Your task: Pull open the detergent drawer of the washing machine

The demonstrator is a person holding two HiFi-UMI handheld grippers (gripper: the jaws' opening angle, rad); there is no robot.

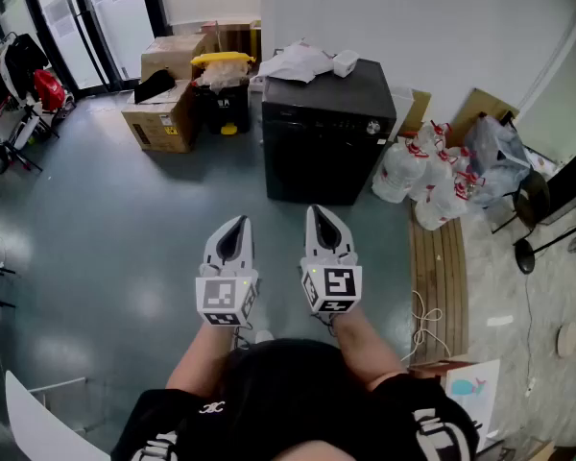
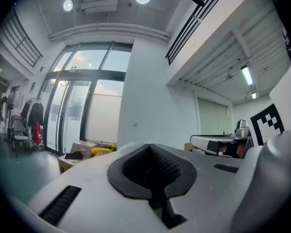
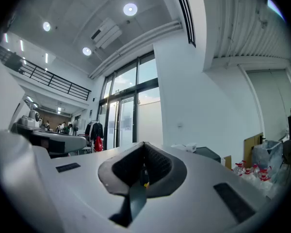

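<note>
The black washing machine (image 1: pixel 326 133) stands against the white wall ahead, with a crumpled white sheet and a small white box on its top. A round knob (image 1: pixel 372 128) shows at the upper right of its front; the detergent drawer cannot be made out on the dark panel. Both grippers are held level side by side in front of the person, well short of the machine. My left gripper (image 1: pixel 234 223) (image 2: pixel 150 148) is shut with nothing in it. My right gripper (image 1: pixel 323 211) (image 3: pixel 144 145) is also shut and empty. The machine's top (image 3: pixel 207 153) peeks past the right jaws.
Cardboard boxes (image 1: pixel 165 104) and a yellow-lidded bin (image 1: pixel 223 61) stand left of the machine. White plastic bags (image 1: pixel 430 176) lie to its right beside a wooden plank strip (image 1: pixel 440 277). A clothes rack (image 1: pixel 19 80) is at the far left, and black chairs (image 1: pixel 547 209) at the right.
</note>
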